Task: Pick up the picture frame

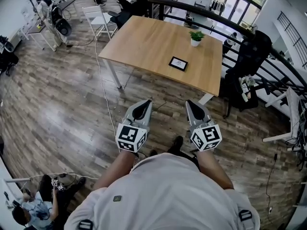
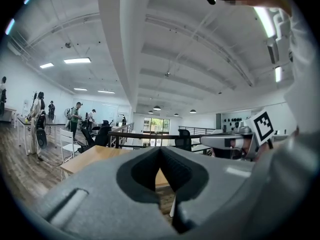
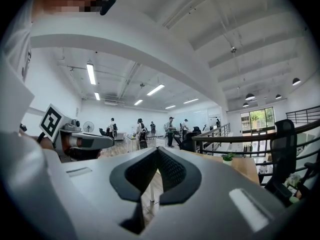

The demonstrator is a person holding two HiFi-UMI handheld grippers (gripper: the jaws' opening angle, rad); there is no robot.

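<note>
Floor of dark wood fills the left of the head view, since the person stands well apart from the desk in the upper middle. The left tongs sit low in the middle, held level and pointing at the desk. They are shut tight with nothing in them. In the left gripper view the two dark pads press together, and only the desk edge shows far off past them. I think they are shut because there is nothing close enough to grab yet.

The picture frame lies flat on the desk, near the closer edge, up and a bit right of the left tongs. It is well apart from both tongs. The right tongs are beside the left ones, level too, pads together and empty. They are held side by side, likely so that either one can reach out. A small plant in a white pot stands further back on the desk, near the frame, so a reach should come in from the front.
</note>
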